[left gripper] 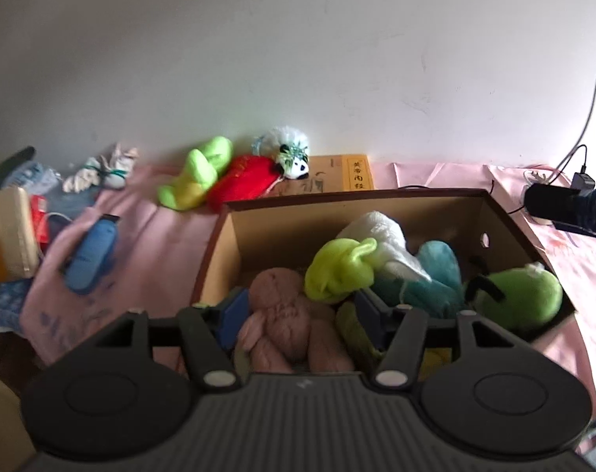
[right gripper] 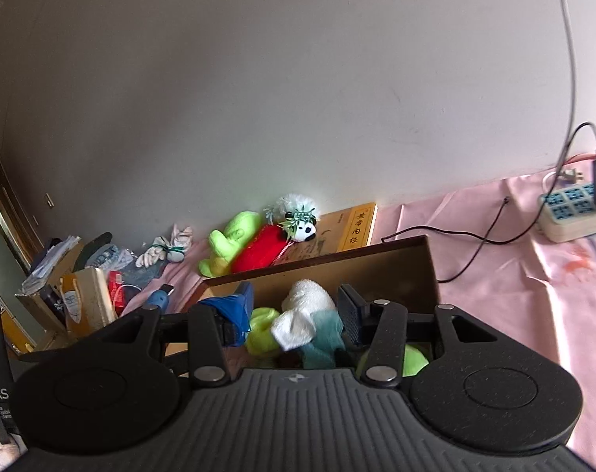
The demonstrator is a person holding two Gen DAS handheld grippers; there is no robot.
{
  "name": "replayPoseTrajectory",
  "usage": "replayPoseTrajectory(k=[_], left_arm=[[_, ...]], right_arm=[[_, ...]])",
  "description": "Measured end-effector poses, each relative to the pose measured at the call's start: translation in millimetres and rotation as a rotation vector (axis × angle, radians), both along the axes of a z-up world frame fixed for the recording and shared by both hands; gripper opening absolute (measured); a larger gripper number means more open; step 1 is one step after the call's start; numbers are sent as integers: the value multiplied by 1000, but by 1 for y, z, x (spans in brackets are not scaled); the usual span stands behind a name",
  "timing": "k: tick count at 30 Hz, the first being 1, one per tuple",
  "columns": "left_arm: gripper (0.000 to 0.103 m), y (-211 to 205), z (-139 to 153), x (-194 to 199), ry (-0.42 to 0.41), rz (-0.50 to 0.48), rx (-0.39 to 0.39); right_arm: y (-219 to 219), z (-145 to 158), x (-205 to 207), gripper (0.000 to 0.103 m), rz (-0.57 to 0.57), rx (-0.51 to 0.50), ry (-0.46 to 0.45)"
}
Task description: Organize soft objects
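Pink bedsheet (left gripper: 156, 236) under everything, and your left gripper (left gripper: 298, 314) hung released over the cardboard box (left gripper: 235, 236), pink plush (left gripper: 286, 314) between its jaws; right gripper (right gripper: 294, 314) also unclenched, empty. Green plush (left gripper: 197, 175) lay far-left, left hand nearer.

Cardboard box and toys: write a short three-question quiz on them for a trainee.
1. True or false: the panda toy lies inside the cardboard box.
2. Which toy sits between the left tongs? A pink toy B blue slipper C red pouch
3. What colour is the cloth under the box?

Key: 1 false; 2 A; 3 pink.
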State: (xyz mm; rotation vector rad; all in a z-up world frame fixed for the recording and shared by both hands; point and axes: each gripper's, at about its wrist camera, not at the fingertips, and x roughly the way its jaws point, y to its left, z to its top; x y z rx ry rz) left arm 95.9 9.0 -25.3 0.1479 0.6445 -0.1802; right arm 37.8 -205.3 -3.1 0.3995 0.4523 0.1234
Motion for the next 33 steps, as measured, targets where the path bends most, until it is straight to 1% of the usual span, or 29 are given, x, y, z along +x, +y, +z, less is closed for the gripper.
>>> replayPoseTrajectory(k=[3, 7, 9, 13, 18, 23, 27, 33], left_arm=[[63, -4, 11, -28, -17, 5, 22], [65, -8, 24, -66, -64, 14, 58], [66, -7, 30, -85, -72, 20, 59], [66, -3, 36, -116, -74, 33, 43], [67, -1, 37, -149, -88, 59, 59], [67, -4, 34, -171, -68, 94, 64], [67, -10, 26, -185, -61, 117, 97], [68, -13, 19, -187, -28, 136, 91]], right_arm=[[10, 7, -26, 32, 0, -53, 3], [27, 17, -56, 32, -3, -150, -11], [35, 20, -70, 32, -9, -186, -13], [44, 24, -95, 32, -13, -193, -8], [50, 26, -122, 32, -50, -203, 13], [51, 24, -141, 33, -91, -202, 54], [55, 19, -147, 33, -100, -244, 101], [57, 10, -150, 33, -120, -267, 134]])
